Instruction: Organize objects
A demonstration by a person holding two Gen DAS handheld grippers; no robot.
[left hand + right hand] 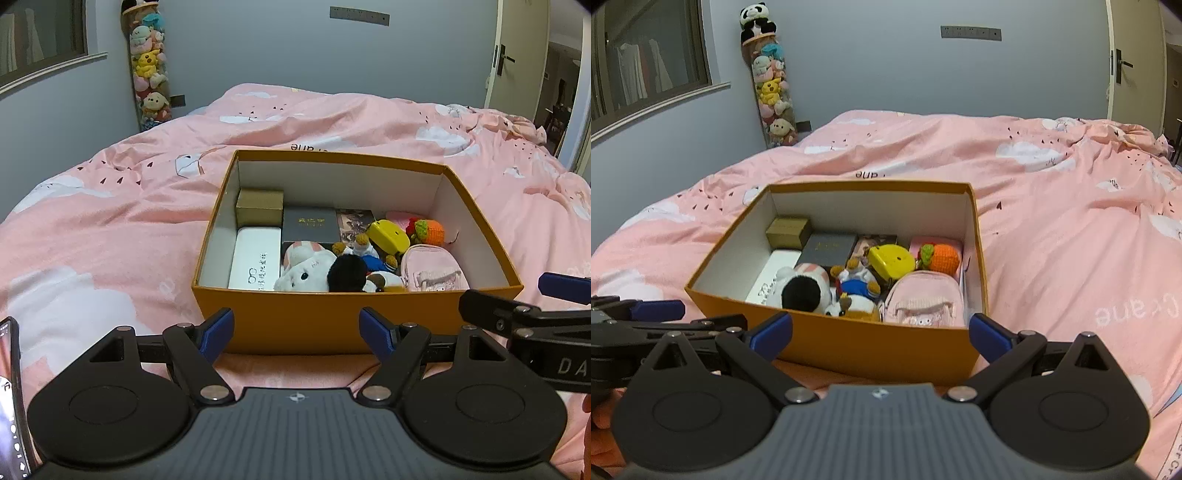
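1. On the bed [110, 229], over the pink quilt, sits the orange box [295, 325] that I judge to be the collecting place for this tidy-up: its open top faces up so things can be dropped straight in.
2. Inside, the flat and rigid things lie along the left and back: the white glasses case [255, 258] against the left wall, the small tan box [259, 208] in the back corner, the dark box [309, 225] just beside it. That packing leaves the soft things free to fill the rest.
3. The plush toys [314, 269] crowd the front middle, the pink mini backpack [434, 267] leans at the front right, and the yellow case [388, 236] and knitted orange toy [428, 230] lie behind it.
4. My left gripper [295, 332] hangs just before the near wall of the box, jaws wide apart, holding nothing, aimed level at the contents.
5. My right gripper [881, 334] is likewise spread and empty, close beside the left, facing the box from slightly to the right.
6. I see nothing loose on the quilt, so the sorting looks largely done.
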